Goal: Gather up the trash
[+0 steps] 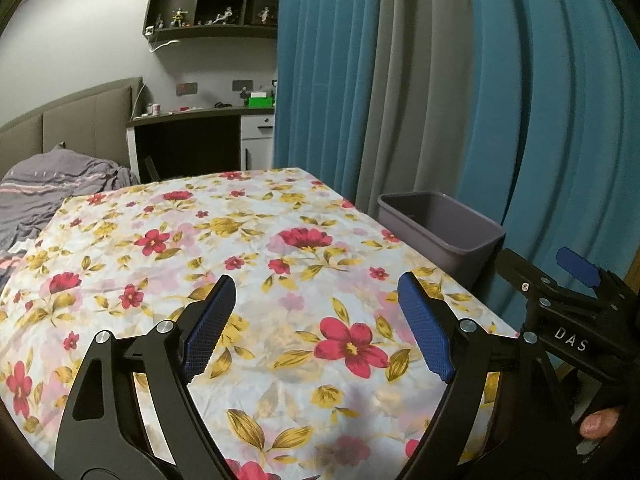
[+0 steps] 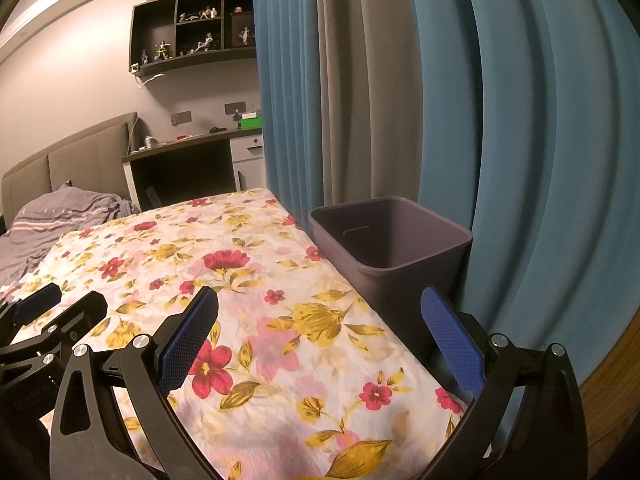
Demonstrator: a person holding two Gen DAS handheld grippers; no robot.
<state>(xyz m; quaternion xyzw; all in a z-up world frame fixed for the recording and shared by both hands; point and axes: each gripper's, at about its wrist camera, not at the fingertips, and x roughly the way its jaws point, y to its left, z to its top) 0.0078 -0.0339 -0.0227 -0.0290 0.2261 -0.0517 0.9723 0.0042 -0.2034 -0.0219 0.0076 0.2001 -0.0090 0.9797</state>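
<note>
Left of the bin (image 2: 390,240), the left tongs (image 1: 316,320) hover released over the flowered surface (image 1: 248,240); the right tongs (image 2: 320,336), also released, straddle its bin-side edge. No trash shows in either view, and the bin looks empty. A careless sweep by the right tongs could knock the bin, which stands against that edge.

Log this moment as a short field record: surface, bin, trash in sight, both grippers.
surface: floral cloth spread over the flat top, wrinkled
bin: grey bin beside the cloth's right edge, in front of the blue curtain; open top, visible inside shows nothing
trash in sight: none on the visible cloth
left gripper: open, holds nothing, over the cloth
right gripper: open, holds nothing, over the cloth's right edge near the bin
background: bed, desk, wall shelf with figurines
</note>
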